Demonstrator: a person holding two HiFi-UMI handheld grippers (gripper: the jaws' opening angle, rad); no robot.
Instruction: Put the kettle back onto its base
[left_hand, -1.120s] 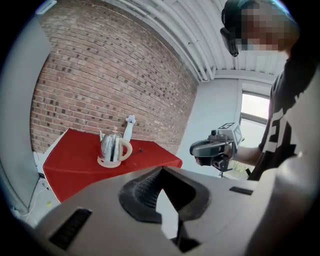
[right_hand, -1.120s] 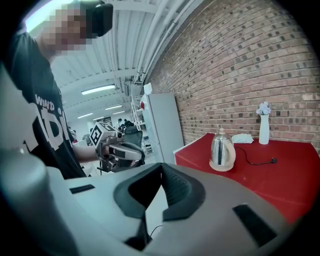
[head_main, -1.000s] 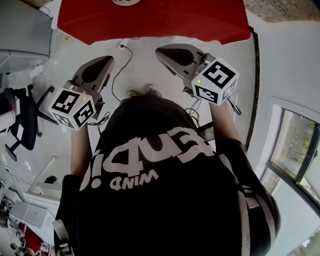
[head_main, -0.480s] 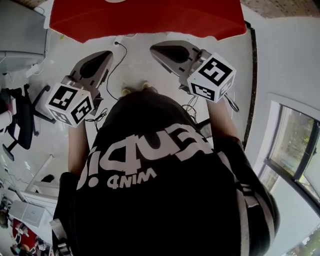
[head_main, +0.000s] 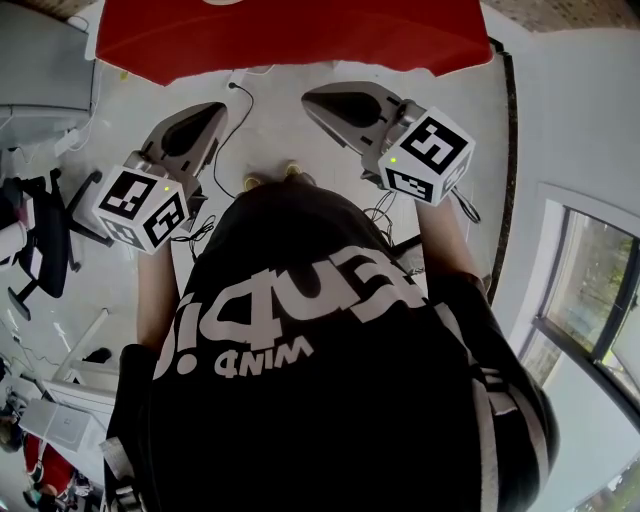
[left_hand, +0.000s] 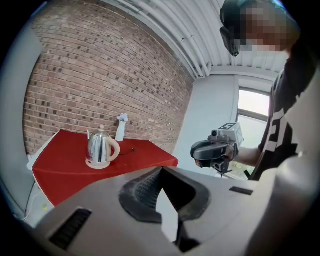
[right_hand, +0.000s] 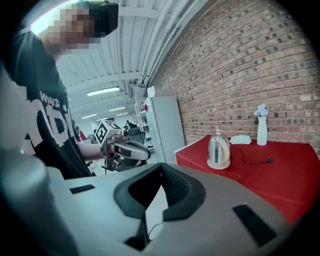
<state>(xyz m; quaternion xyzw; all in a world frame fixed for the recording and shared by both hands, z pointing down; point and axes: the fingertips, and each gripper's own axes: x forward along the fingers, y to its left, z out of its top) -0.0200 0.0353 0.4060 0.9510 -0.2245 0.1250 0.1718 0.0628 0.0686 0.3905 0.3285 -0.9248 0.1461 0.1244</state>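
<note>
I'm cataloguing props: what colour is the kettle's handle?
The kettle's handle is cream, beside a shiny steel body; clearest in the left gripper view.

a red-brown brick wall (left_hand: 100, 75) is seen along one side of the room, and a counter (head_main: 290, 35) covered in red is set against it. the floor (head_main: 275, 120) is pale grey and smooth. at the left a black office chair (head_main: 45, 240) is parked – above it, in the head view, a grey cabinet (head_main: 40, 60) is made out. a large window (head_main: 590, 300) with dark frames is set into the plain white wall (head_main: 570, 120) at the right, and greenery is shown through the glass. overhead, a white ribbed ceiling (left_hand: 200, 45) is lit by long strip lights (right_hand: 102, 91). a tall white cabinet (right_hand: 165, 125) is placed against the brick just beyond the counter's end.
</note>
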